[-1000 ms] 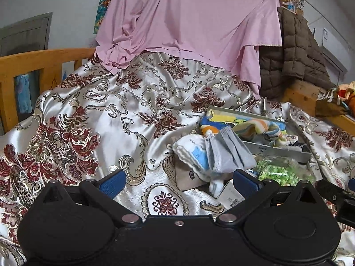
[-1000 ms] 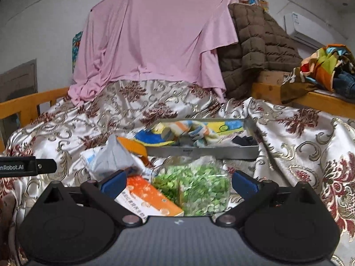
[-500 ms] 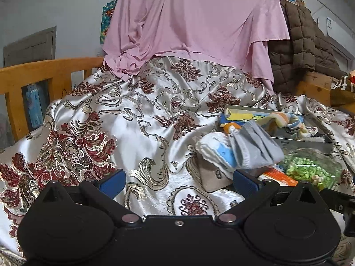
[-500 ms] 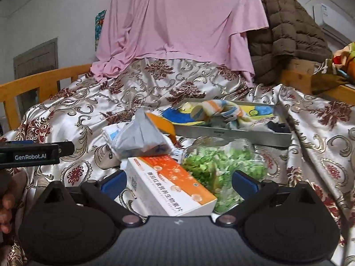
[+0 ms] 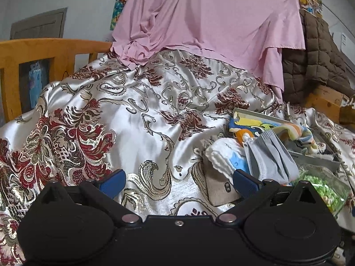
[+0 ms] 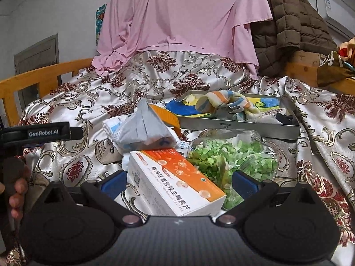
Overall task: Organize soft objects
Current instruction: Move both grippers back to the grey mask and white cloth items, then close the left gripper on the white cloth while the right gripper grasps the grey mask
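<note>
Right gripper (image 6: 178, 182) is spread wide, nothing held; its fingers straddle the near end of the orange-and-white box (image 6: 175, 177), with the clear bag of green pieces (image 6: 233, 155) just inside the right finger at 2 o'clock. Left gripper (image 5: 178, 180) is also spread wide and empty, over bare brocade bedspread (image 5: 133, 115); the clutter sits off at its 2 o'clock.

Soft targets: grey face mask (image 6: 146, 128) at 11 o'clock from the right gripper, draped on a white cloth (image 6: 111, 126); striped cloth (image 6: 224, 104) already lies in the grey tray (image 6: 239, 128) at 12 to 1 o'clock.

Risks, as judged: closing here likely catches the rigid box, not a soft item; a reach for the mask goes over the box and could shove it or crush the bag; mask and white cloth overlap, so one pinch may lift both; the satin is slippery and rucked, so things may slide or the fabric may get nipped.

Around: pink sheet (image 6: 177, 22) and brown quilted jacket (image 6: 292, 26) at 12 and 1 o'clock, well apart; wooden rail (image 6: 44, 75) at 10; a tan pouch (image 5: 218, 188) lies under the white cloth in the left view.
</note>
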`<state>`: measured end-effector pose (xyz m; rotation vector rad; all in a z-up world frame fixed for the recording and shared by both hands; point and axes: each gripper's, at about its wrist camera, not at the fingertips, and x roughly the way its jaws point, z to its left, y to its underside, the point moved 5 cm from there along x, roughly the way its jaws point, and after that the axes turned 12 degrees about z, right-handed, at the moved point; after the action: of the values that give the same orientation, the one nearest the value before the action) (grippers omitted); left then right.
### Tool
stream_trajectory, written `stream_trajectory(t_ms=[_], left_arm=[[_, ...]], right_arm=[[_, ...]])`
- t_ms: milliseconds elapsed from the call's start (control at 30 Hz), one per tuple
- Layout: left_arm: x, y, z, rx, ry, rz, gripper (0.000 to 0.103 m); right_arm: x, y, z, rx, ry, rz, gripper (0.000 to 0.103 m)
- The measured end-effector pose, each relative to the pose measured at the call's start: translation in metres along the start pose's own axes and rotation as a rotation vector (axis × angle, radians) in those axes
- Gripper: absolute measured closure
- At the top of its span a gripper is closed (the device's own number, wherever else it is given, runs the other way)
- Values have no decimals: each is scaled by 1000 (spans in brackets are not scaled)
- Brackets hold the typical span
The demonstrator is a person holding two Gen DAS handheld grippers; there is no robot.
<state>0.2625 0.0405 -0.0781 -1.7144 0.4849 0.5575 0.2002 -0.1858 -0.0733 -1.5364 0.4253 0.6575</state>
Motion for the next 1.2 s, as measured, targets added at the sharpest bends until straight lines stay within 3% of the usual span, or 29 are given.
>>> stream_trajectory(t_ms=[233, 600, 833, 967, 1200], left_arm=[[6, -4, 9, -55, 5, 3, 1], [36, -32, 0, -45, 76, 10, 1], [70, -56, -13, -30, 245, 56, 1], [84, -57, -15, 5, 294, 63, 1], [99, -49, -6, -98, 406, 119, 1]], right_arm=[[7, -7, 2, -1, -8, -14, 0], [40, -51, -10, 56, -32, -43, 0], [61, -73, 2, 16, -85, -33, 0], [77, -83, 15, -11, -94, 8, 0], [89, -80, 24, -24, -128, 40, 0]])
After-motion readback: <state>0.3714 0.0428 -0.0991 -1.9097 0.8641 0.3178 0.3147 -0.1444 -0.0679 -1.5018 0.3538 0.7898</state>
